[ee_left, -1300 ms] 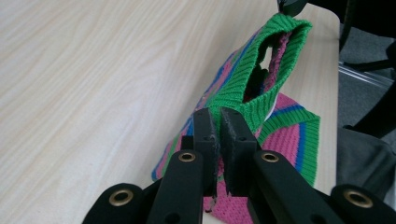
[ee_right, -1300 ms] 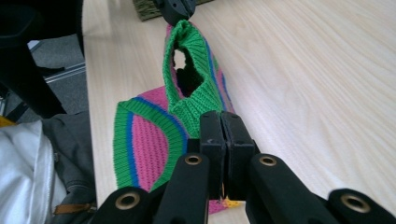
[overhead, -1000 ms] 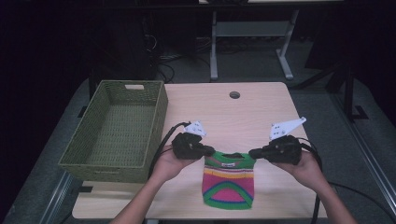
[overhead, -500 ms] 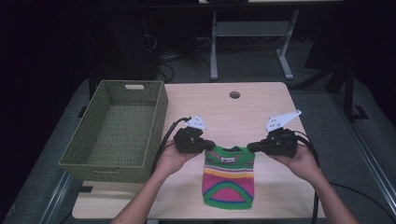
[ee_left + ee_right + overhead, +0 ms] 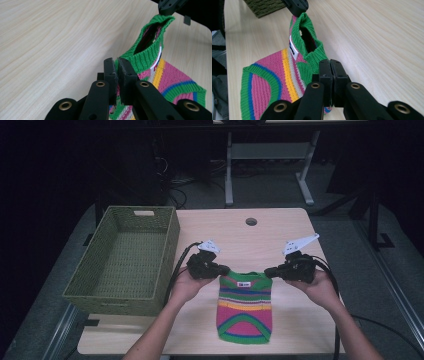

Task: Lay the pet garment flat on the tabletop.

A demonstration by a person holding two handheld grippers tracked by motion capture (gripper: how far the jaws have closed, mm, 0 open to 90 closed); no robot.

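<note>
Dark floor and cabling surround the pale wooden table [image 5: 280,232], where one striped sweater [image 5: 245,307] lies by the near edge, further unfolded toward it than a second ago. Left gripper [image 5: 224,269] and right gripper [image 5: 270,271] have shifted slightly, each clamped tight on a green shoulder corner. One woven basket [image 5: 125,262] occupies the left edge.
</note>
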